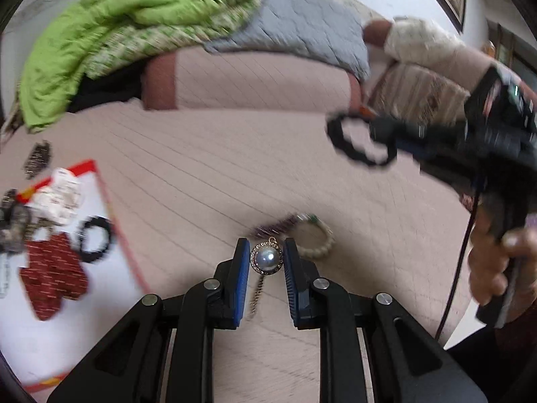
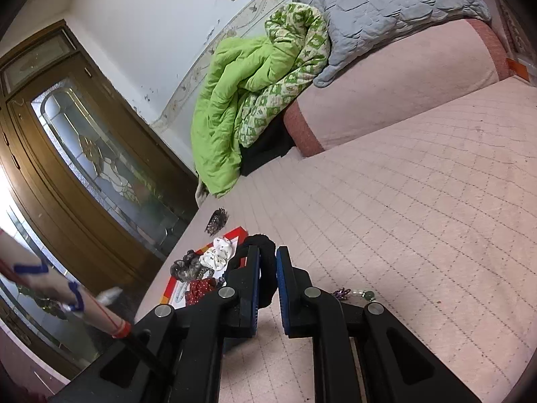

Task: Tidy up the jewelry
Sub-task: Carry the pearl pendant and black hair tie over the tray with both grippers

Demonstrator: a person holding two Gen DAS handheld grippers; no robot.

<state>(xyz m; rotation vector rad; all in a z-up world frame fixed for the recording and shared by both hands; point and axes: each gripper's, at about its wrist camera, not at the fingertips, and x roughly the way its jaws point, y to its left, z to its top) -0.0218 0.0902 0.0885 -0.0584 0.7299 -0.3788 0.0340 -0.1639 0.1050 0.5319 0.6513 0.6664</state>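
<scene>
Left wrist view
Writing: none can be read; the white tags on the tray are blurred.
Left gripper: points down at the pink quilted bedcover; its blue pads press on either side of a pearl pendant, a grey pearl in a gold ring set with small stones.
Pendant chain: hangs below the pearl, between the fingers.
Right gripper: at upper right, blurred, held by a hand that wraps the handle; a black scrunchie hangs from its tip.
Bead bracelet: pale beads, on the bedcover just beyond the left gripper, beside a purple piece too blurred to name.
Tray: white with a red rim, at left; it holds a black ring-shaped scrunchie, a red patterned piece and white tags.
Dark hair clip: on the bedcover beyond the tray.

Right wrist view
Writing: none visible.
Right gripper: points slightly down across the bed; its jaws are closed on the black scrunchie, which bulges above and below the pads.
Tray: just beyond and left of the fingertips, at the bed's edge, holding white, red and dark fabric pieces.
Bead bracelet: lies on the bedcover right of the gripper, with the purple piece next to it.
Sleeve: a striped forearm at lower left, blurred.
Green quilt: heaped against the wall, beside a grey quilt.
</scene>
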